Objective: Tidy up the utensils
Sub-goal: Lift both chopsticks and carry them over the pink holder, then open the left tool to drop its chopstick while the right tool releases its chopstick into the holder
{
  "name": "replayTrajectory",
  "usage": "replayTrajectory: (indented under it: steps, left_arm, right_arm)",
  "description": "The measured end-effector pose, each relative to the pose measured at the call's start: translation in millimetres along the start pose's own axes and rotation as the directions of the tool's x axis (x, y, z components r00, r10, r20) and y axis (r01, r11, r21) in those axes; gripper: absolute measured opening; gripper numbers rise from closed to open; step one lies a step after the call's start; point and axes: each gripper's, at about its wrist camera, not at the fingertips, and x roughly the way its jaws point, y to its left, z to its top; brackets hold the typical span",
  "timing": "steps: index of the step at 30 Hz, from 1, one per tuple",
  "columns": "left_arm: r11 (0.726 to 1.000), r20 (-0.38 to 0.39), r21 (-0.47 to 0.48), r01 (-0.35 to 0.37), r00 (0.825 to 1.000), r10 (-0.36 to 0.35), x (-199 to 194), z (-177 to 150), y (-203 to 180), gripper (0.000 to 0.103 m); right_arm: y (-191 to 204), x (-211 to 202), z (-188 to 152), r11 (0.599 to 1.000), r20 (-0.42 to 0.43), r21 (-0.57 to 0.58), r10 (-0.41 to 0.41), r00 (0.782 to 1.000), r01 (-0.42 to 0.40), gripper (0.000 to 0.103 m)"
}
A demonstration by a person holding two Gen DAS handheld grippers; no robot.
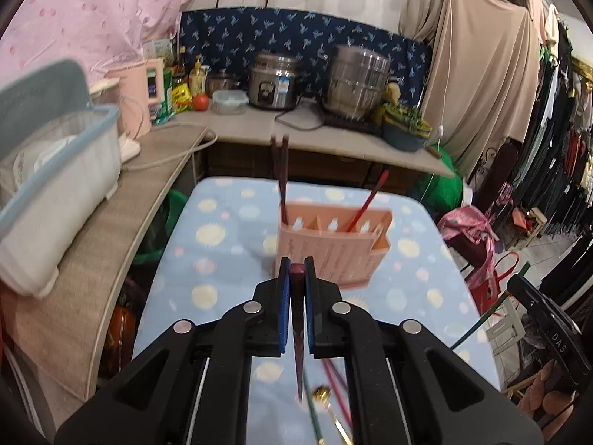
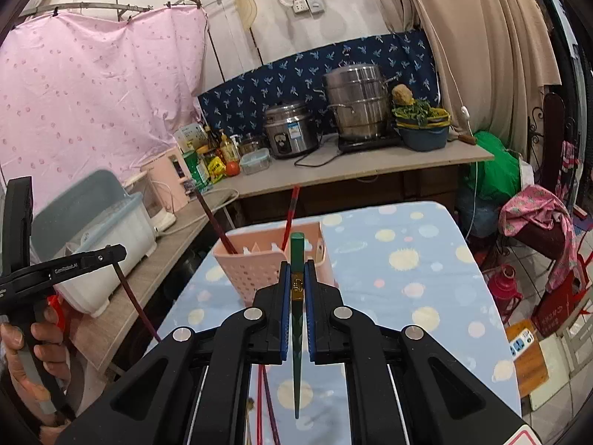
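My left gripper point(image 1: 296, 263) is shut on a dark red chopstick point(image 1: 298, 333) that hangs below the jaws, above the table. My right gripper point(image 2: 297, 265) is shut on a green chopstick point(image 2: 296, 371) with a gold band. Both are short of a pink slotted utensil holder point(image 1: 333, 248) point(image 2: 267, 270) standing on the blue dotted tablecloth point(image 2: 407, 296). The holder has dark brown chopsticks point(image 1: 282, 170) in its left slot and a red chopstick point(image 1: 367, 200) further right. Loose red chopsticks point(image 1: 335, 382), a green chopstick and a gold-tipped utensil point(image 1: 324, 395) lie under my left gripper.
An L-shaped counter point(image 1: 241, 126) behind and left of the table carries a rice cooker point(image 1: 274, 85), a steel steamer point(image 2: 355, 107), a blue bowl of greens point(image 2: 422, 129) and a lidded dish box point(image 1: 55, 170). Bags and a clothes rack crowd the floor on the right.
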Motion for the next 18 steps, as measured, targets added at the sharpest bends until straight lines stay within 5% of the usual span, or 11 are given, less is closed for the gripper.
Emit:
replayTrajectory:
  steps: [11,18]
  left_arm:
    - [1.0,0.183,0.001,0.002,0.983,-0.002,-3,105,-17,0.007]
    - [1.0,0.228,0.007,-0.026,0.973,0.024,25,137,-19,0.007]
  right_arm:
    - [21,36,111,0.996,0.184,0.011,0.086,0.979,-0.09,0.007]
    - [34,81,139,0.996,0.209,0.006,0.09,0.974,-0.094,0.007]
